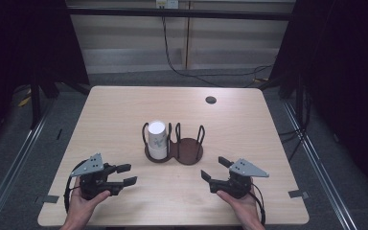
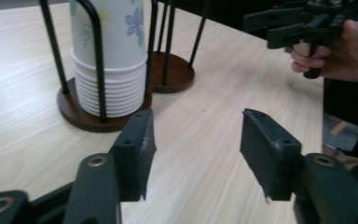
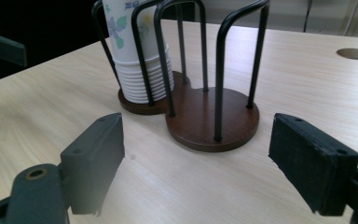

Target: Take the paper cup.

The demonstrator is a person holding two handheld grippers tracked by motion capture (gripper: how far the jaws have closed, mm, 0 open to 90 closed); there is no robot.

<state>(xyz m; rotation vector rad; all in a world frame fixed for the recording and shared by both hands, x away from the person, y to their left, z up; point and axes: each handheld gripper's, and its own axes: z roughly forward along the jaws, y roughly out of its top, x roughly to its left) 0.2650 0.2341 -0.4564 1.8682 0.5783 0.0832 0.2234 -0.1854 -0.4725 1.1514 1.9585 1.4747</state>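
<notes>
High view: cups (image 1: pixel 156 139) stand upright mid-table, ahead of both grippers, nearer the left gripper (image 1: pixel 126 174); right gripper (image 1: pixel 214 172) likewise gapes, both holding nothing.

A light wooden table (image 1: pixel 124 105) is standing on a grey floor (image 1: pixel 24 158), with a round dark hole (image 1: pixel 211 99) near its far edge. Black cables (image 1: pixel 182 72) are lying behind it.
</notes>
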